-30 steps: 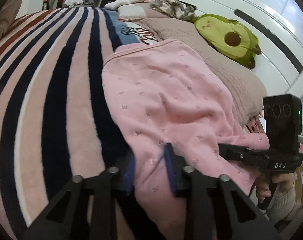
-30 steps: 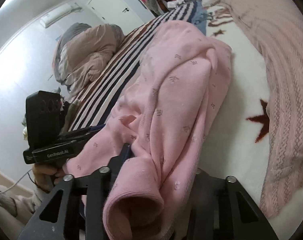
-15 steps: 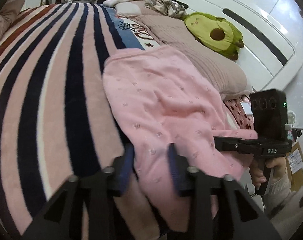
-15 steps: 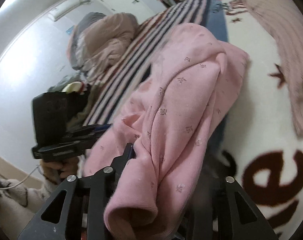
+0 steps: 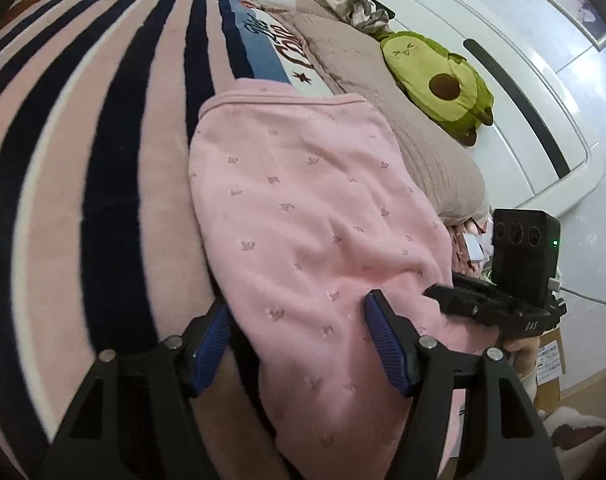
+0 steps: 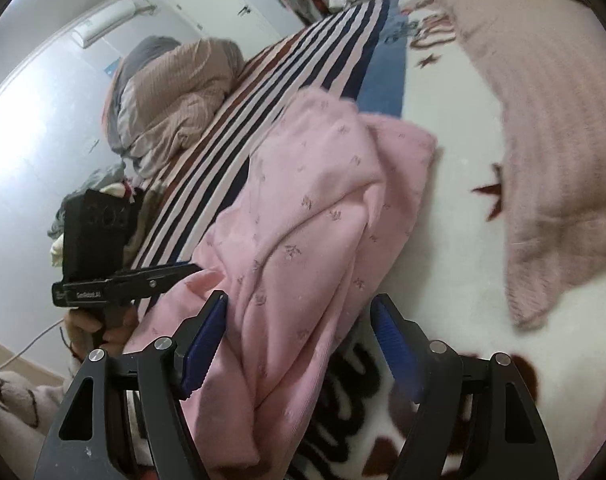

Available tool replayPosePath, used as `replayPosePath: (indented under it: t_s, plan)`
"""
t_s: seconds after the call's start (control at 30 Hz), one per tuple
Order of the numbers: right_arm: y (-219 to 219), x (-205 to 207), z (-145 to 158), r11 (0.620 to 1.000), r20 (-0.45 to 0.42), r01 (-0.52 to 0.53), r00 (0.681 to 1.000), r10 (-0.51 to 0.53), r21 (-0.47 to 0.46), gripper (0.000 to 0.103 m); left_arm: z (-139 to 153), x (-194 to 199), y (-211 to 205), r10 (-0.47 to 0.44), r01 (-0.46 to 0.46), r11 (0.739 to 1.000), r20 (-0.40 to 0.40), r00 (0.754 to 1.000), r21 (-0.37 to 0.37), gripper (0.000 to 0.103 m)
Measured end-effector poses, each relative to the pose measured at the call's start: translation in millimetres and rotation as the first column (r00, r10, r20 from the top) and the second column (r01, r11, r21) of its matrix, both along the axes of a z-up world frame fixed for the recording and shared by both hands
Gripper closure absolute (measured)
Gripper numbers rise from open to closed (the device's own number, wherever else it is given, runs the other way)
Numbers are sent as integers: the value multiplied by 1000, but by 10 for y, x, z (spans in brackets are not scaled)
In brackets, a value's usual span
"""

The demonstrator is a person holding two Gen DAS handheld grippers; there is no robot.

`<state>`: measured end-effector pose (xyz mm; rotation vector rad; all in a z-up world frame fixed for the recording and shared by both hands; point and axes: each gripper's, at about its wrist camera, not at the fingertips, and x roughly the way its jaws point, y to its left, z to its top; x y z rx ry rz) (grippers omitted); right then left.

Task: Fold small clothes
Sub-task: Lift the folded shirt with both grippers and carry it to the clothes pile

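Pink garment (image 5: 311, 216), dotted with tiny sprigs, lies folded on the bed, its near end running between both pairs of blue pads. Left gripper (image 5: 299, 344) has just been opening; its jaws stand apart, released, with the cloth lying loose between them. Right gripper (image 6: 299, 340) has likewise just been opening and grips nothing, though a thick fold of the garment passes between its jaws against the left pad. Beyond the left gripper, at ten o'clock, spreads the striped blanket (image 5: 83, 128). At one o'clock an avocado plush (image 5: 439, 80) sits on a mauve knitted cover (image 5: 383, 92) against the white headboard (image 5: 515, 80).
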<state>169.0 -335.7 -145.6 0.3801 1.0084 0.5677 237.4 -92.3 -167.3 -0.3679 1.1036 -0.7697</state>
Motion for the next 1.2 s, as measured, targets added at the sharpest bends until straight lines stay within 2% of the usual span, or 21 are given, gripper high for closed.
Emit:
replayPosePath:
  t_s: [0.07,0.13,0.17,0.23,0.3,0.43,0.57,0.77,0.93,1.03,1.17,1.2]
  plan:
    - [26,46,-95,999,-28,-36,999,36,28,34,-11,19,-42,-2,2,1000,3,1000,4,44]
    - [101,107,-183,996,-48,-59,997,62,71,40,-14,54,-94,-6,6,1000,4,1000,18,62]
    - [118,130,-207,994,-50,-69,996,74,87,43,-6,59,-129,-8,7,999,12,1000,32,65]
    - [154,171,-239,989,-56,-89,994,96,122,61,17,53,-175,-17,15,998,34,999,55,79]
    - [180,188,-257,984,-61,-98,992,108,148,67,66,41,-214,-22,16,996,65,998,87,85]
    - [229,156,-123,986,-15,-115,993,118,117,75,227,-7,-206,-26,11,993,128,991,118,90]
    - [298,105,107,987,37,-118,993,114,105,78,490,-116,-79,-19,-6,993,203,979,122,90]
    - [609,7,553,984,129,-157,981,145,88,80,1020,-332,372,28,-69,991,332,943,113,90]
    - [1093,-95,989,973,229,-220,953,199,70,80,1517,-561,934,90,-153,982,444,892,108,90]
    - [1491,-145,1237,961,287,-270,927,241,64,80,1846,-720,1358,139,-225,968,514,847,109,90]
    - [2152,-218,1638,932,380,-358,870,314,49,80,2323,-988,1979,212,-354,928,620,756,114,90]
    - [2316,-220,1745,922,405,-384,851,335,44,80,2397,-1032,2103,223,-375,920,635,740,115,90]
